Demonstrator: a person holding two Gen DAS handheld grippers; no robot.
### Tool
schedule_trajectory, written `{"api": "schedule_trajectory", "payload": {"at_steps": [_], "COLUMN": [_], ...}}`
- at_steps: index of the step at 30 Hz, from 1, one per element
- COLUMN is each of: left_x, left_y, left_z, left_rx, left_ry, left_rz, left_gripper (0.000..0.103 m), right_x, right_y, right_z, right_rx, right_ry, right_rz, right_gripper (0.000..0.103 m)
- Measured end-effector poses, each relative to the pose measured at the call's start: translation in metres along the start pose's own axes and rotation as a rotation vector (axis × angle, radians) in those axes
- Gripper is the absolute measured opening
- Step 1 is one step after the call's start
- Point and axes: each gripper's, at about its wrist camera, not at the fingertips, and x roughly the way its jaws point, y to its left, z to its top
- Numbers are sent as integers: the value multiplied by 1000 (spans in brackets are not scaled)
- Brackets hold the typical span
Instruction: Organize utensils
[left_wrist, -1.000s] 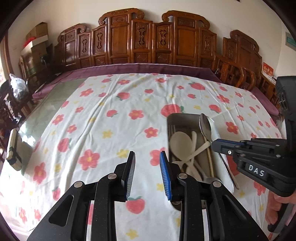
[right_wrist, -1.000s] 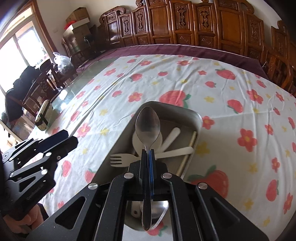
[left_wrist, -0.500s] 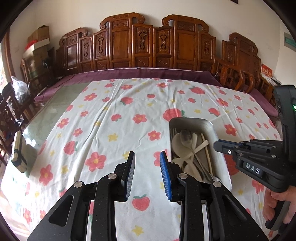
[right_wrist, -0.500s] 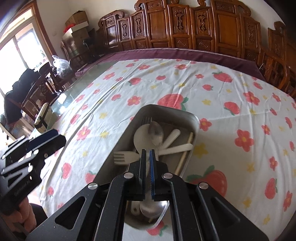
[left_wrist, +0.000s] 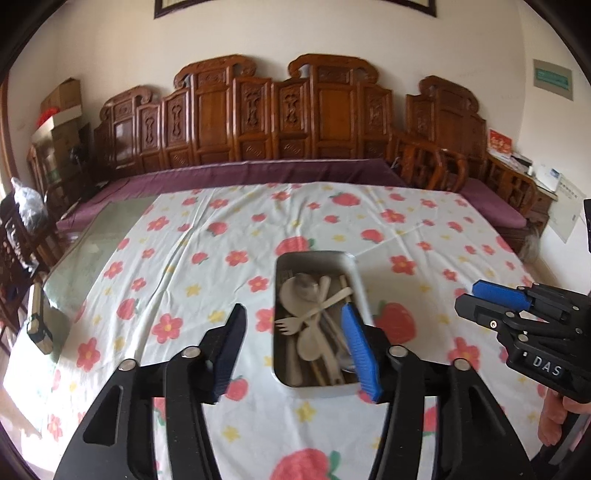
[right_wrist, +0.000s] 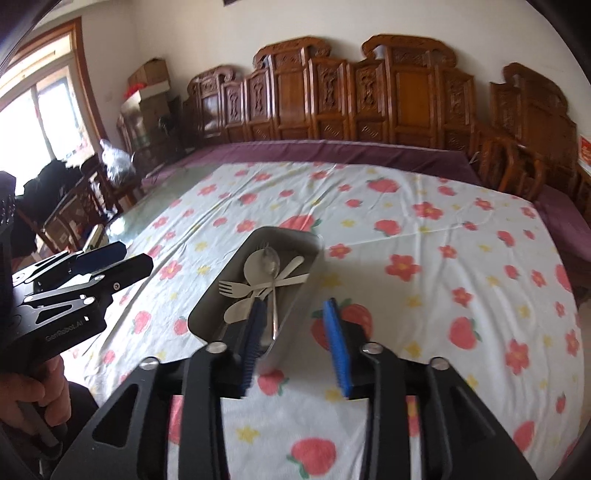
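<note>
- Left wrist view: left gripper (left_wrist: 293, 334) hung over the flowered tablecloth (left_wrist: 192, 258), fingers spread wide, nothing between them.
- The metal tray (left_wrist: 360, 291) sat on the cloth just ahead. The right blue pad (left_wrist: 360, 350) overlapped its near right corner in the view; contact could not be told.
- Inside the tray lay a loose pile: cream plastic fork (left_wrist: 295, 324), cream spoons (left_wrist: 308, 345), pale chopsticks (left_wrist: 345, 282) along the right wall.
- Right gripper (left_wrist: 480, 301) was seen off to the right, well clear of the tray, fingers apart and empty.
- Right wrist view: right gripper (right_wrist: 297, 343) fingers parted, holding nothing, above the tray's near end (right_wrist: 207, 321).
- A steel spoon (right_wrist: 271, 264) rested on top of the pile, bowl toward the far end, handle running back toward the camera.
- No loose utensil was visible on the cloth; task judged near done.
- Handling, as judged: plastic pieces light, stiff, apt to skid; steel spoon heavier, slick, best pinched mid-handle. The tray was rigid and best taken by a rim wall.
</note>
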Motion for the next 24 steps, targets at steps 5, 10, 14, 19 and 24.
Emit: {"api": "schedule_trajectory", "payload": {"at_steps": [5, 10, 14, 19, 24], "left_x": [-24, -38, -46, -66, -95], "left_y": [-19, -34, -44, -51, -55], "left_z": [0, -1, -6, -13, -15], "left_rx": [22, 44, 63, 64, 63], "left_ry": [-36, -48, -44, -72, -133], "left_rz": [-23, -43, -48, -43, -24], "left_gripper": [84, 95, 95, 95, 95], "right_x": [-37, -62, -83, -114, -156], "right_y": [-10, -15, -17, -20, -16], "right_z": [-14, -26, -35, -46, -56], "right_rx": [24, 39, 47, 83, 80], "right_ry": [-46, -87, -114, -167, -255], "right_rz": [-49, -98, -125, -146, -170], "right_gripper": [69, 99, 100, 100, 100]}}
